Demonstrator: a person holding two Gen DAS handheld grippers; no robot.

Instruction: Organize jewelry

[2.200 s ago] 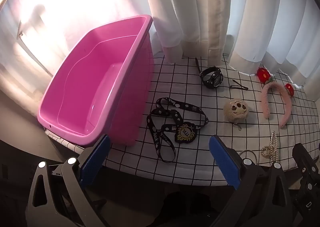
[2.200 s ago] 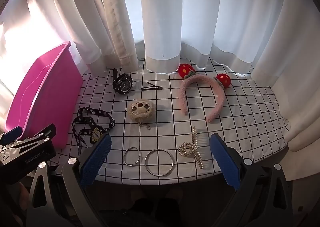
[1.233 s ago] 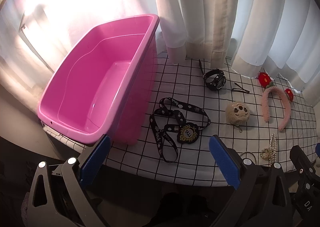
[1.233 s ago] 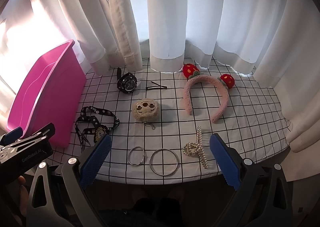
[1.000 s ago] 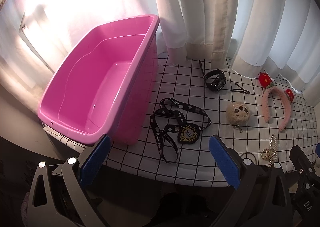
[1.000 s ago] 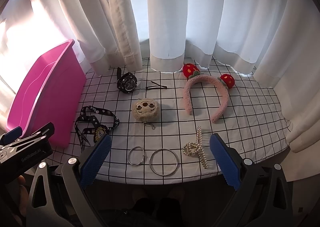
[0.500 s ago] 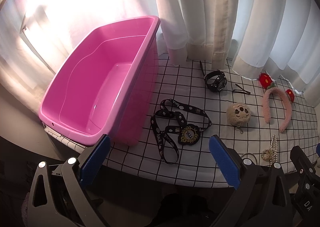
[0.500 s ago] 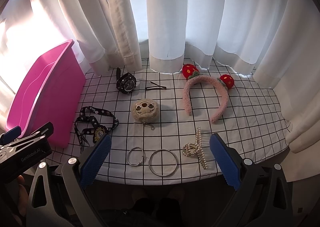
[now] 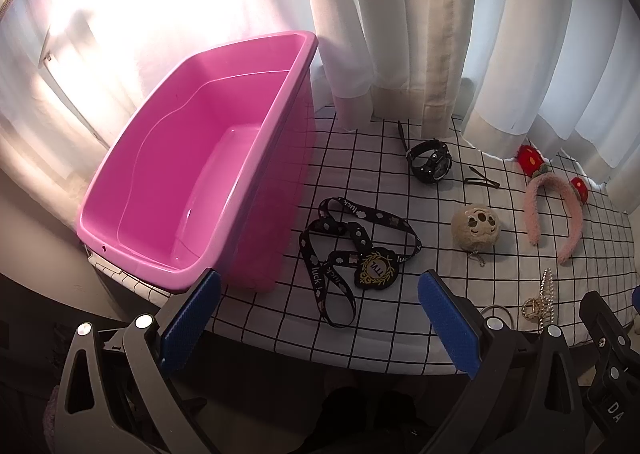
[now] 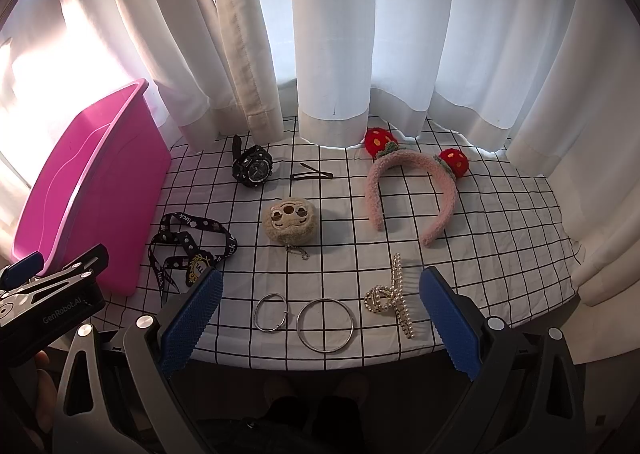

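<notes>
Both claws gaped wide and held nothing: the left claw (image 9: 318,312) near the lanyard (image 9: 352,250), the right claw (image 10: 320,312) above the rings (image 10: 326,319).

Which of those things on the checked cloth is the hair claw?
Start at the pink headband with strawberries, then come toward the table's near edge. The hair claw lies there, right of two plain metal rings; it alone is studded with pearls.

Both wrist views face the table (image 9: 400,342) from its near edge, sharing the lanyard (image 10: 188,242).
</notes>
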